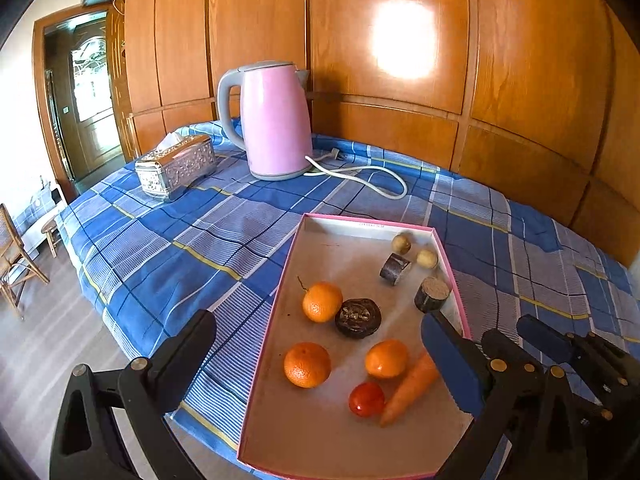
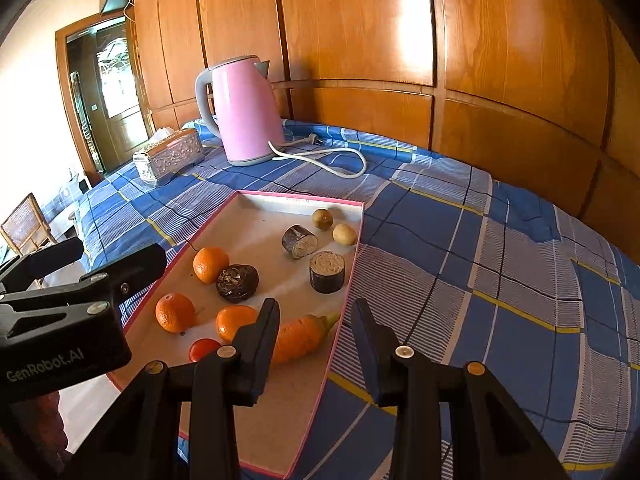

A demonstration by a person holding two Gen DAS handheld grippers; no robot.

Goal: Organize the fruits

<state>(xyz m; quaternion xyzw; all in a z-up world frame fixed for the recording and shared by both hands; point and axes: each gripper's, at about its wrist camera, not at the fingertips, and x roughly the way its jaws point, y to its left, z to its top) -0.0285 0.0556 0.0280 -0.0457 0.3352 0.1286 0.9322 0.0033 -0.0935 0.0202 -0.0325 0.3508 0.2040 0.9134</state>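
Note:
A pink-rimmed shallow box [image 1: 280,292] [image 2: 344,300] lies on the blue plaid cloth. In it lie three oranges [image 1: 307,364] [image 2: 175,312], a red tomato [image 1: 366,399] [image 2: 202,349], a carrot [image 1: 408,388] [image 2: 300,338], a dark round fruit [image 1: 357,317] [image 2: 237,283], two dark cut cylinders [image 1: 431,294] [image 2: 327,271] and two small tan fruits [image 1: 401,243] [image 2: 322,219]. My left gripper [image 1: 320,328] [image 2: 92,268] is open and empty over the box's near end. My right gripper [image 2: 316,320] [image 1: 532,328] is open and empty, straddling the box's right rim by the carrot.
A pink kettle [image 1: 276,120] [image 2: 244,112] with a white cord [image 1: 360,176] stands at the back. A silver tissue box [image 1: 176,166] [image 2: 168,156] sits to its left. Wooden panels rise behind; the table edge and floor fall away left.

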